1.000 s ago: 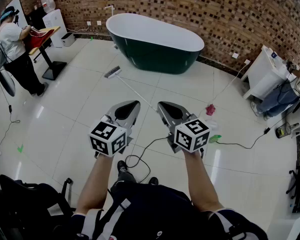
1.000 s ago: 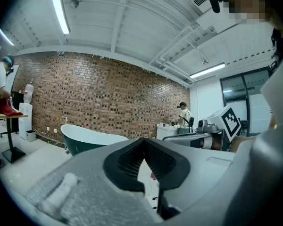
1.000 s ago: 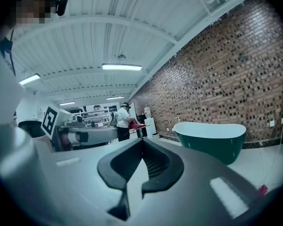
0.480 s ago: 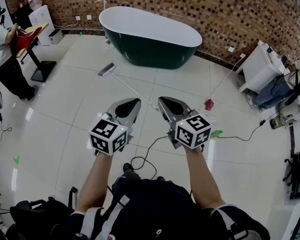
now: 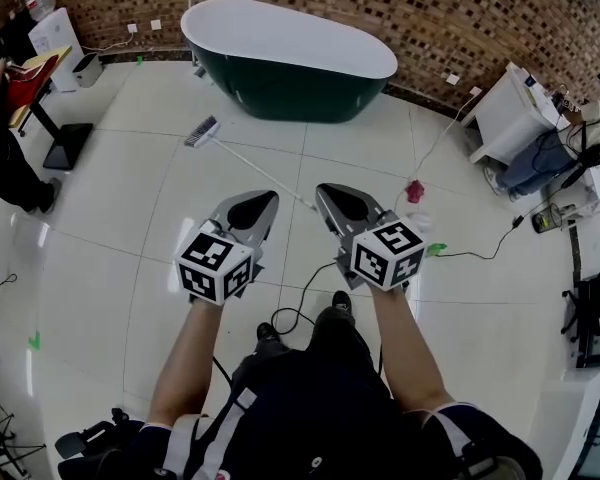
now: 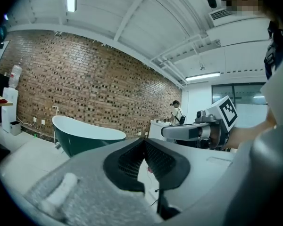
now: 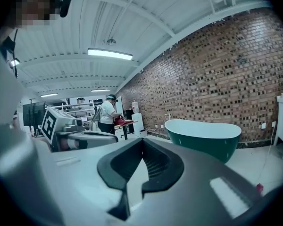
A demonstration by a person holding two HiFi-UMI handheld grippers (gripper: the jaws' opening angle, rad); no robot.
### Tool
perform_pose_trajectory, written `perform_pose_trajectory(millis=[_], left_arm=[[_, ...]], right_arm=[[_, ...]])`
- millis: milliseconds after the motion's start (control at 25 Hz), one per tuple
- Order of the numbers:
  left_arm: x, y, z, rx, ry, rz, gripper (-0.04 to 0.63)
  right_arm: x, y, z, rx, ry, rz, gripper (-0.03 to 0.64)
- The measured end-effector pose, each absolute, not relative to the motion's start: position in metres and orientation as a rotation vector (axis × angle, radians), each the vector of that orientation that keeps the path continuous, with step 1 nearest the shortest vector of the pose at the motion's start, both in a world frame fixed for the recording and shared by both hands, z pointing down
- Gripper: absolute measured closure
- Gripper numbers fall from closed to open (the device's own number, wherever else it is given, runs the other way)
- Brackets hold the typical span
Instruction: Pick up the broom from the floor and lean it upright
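The broom (image 5: pixel 202 131) lies flat on the white tiled floor in front of the bathtub. Its grey brush head points to the far left, and its thin white handle (image 5: pixel 260 173) runs toward me and passes behind my grippers. In the head view my left gripper (image 5: pixel 265 200) and right gripper (image 5: pixel 327 190) are held side by side above the floor, over the near end of the handle and not touching it. The left gripper (image 6: pixel 144 140) and the right gripper (image 7: pixel 142 140) each have their jaws together with nothing between them. Neither gripper view shows the broom.
A dark green bathtub (image 5: pixel 280 78) stands against the brick wall beyond the broom. A red object (image 5: pixel 414 190), a green object (image 5: pixel 431 250) and black cables (image 5: pixel 290 313) lie on the floor. White cabinets (image 5: pixel 505 118) stand at the right; a person (image 5: pixel 0 163) stands by a desk (image 5: pixel 35 73) at the left.
I have stepped forward with both grippers. The broom and the bathtub have shifted left and up in the head view. Both grippers have stayed shut and side by side.
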State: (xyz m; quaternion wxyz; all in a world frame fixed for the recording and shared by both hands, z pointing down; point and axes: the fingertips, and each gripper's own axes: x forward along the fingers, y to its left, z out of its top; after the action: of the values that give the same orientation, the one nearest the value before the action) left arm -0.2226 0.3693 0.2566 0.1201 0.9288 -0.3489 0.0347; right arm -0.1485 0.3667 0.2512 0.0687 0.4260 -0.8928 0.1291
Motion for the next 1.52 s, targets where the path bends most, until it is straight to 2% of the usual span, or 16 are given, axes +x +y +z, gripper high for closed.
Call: perform_pose_trajectory(millis=[440, 1000, 1520], left_arm=[[-0.215, 0.303, 0.284, 2.714, -0.953, 0.121, 0.595], [-0.161, 0.151, 0.325, 2.733, -0.811, 0.357, 0.595], [-0.112, 0.054, 0.365, 2.789, -0.473, 0.507, 0.595]], right_arm=[[-0.142, 0.301, 0.278, 1.312, -2.668, 0.416, 0.614], [-0.117, 0.144, 0.317, 1.216, -2.805, 0.484, 0.614], [-0.072, 0.045, 0.344, 1.411, -2.691, 0.539, 0.614]])
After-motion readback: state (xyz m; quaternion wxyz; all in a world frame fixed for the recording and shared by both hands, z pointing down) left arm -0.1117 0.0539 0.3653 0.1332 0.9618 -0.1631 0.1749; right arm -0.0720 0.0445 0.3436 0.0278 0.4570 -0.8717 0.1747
